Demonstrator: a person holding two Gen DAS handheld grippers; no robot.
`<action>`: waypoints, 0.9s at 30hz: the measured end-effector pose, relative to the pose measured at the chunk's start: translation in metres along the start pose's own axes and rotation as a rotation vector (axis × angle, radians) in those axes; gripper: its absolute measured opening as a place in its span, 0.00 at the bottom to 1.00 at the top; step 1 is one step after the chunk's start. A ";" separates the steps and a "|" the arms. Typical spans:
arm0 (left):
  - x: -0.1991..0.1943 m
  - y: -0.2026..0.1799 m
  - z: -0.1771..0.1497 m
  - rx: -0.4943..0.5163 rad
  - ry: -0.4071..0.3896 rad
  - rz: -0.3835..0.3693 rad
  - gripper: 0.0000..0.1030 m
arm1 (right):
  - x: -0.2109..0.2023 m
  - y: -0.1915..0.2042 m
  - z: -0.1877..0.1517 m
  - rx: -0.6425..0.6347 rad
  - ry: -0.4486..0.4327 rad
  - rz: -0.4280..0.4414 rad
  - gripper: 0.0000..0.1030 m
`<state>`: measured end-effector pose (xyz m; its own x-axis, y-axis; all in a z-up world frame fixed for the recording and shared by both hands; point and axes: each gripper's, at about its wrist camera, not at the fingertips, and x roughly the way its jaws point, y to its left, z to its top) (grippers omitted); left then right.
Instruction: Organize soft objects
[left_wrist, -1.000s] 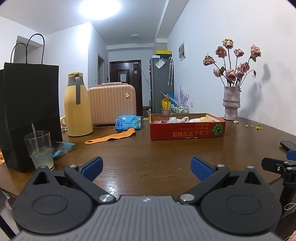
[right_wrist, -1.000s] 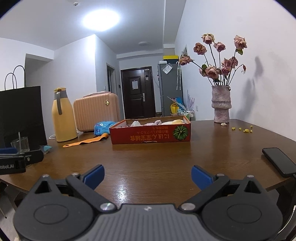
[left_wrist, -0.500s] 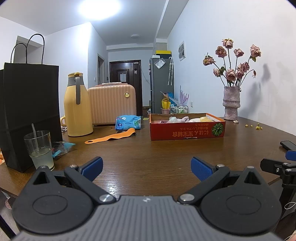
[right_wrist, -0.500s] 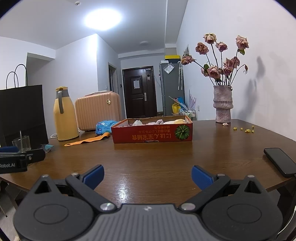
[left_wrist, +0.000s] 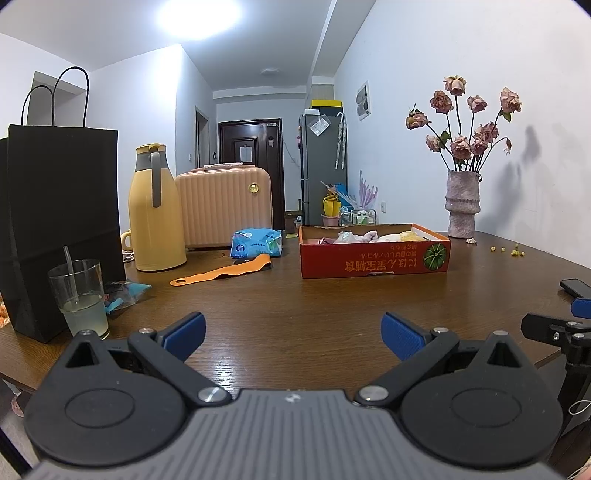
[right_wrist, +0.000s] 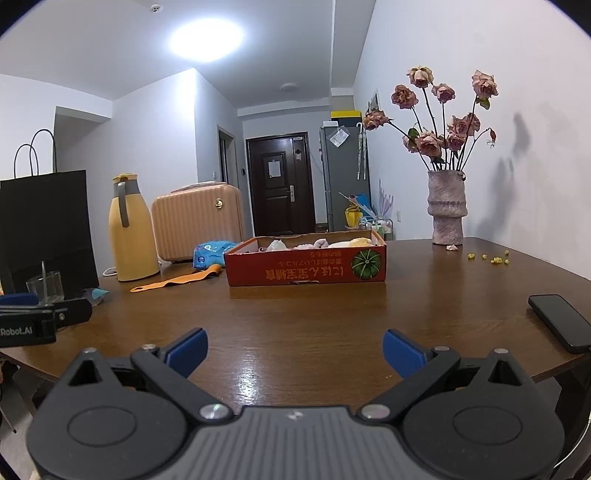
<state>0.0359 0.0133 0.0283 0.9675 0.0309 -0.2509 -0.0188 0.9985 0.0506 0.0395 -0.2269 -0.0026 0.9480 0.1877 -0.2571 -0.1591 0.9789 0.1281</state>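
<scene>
A red cardboard box (left_wrist: 375, 258) with a pumpkin print stands on the brown table; it also shows in the right wrist view (right_wrist: 306, 267). Soft objects lie inside it, pale pink, white and yellow (left_wrist: 364, 236) (right_wrist: 321, 243); only their tops show over the rim. My left gripper (left_wrist: 293, 334) is open and empty, low over the table's near edge, well short of the box. My right gripper (right_wrist: 295, 350) is open and empty too, also at the near edge. Each gripper shows at the side of the other's view.
A black paper bag (left_wrist: 55, 206), a glass with a straw (left_wrist: 79, 299), a yellow thermos (left_wrist: 157, 210), a pink case (left_wrist: 225, 206), a blue packet (left_wrist: 256, 242) and an orange strap (left_wrist: 225, 273) stand left. A vase of dried roses (right_wrist: 447, 210) and a phone (right_wrist: 559, 321) are right.
The right wrist view has shifted slightly, with the box now a little further right in it. The left gripper has not visibly moved. Both stay open.
</scene>
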 end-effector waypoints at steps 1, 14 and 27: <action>0.000 0.000 0.000 0.000 0.001 0.000 1.00 | 0.000 0.000 0.000 0.000 0.001 -0.002 0.99; 0.000 0.001 0.000 0.000 0.001 0.001 1.00 | 0.000 0.001 0.000 0.000 0.000 -0.002 0.99; -0.001 0.002 0.000 0.002 -0.002 0.000 1.00 | -0.002 0.003 0.000 -0.010 -0.014 -0.005 1.00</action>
<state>0.0350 0.0156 0.0283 0.9679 0.0307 -0.2493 -0.0182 0.9985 0.0523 0.0369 -0.2243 -0.0011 0.9525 0.1814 -0.2446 -0.1565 0.9806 0.1176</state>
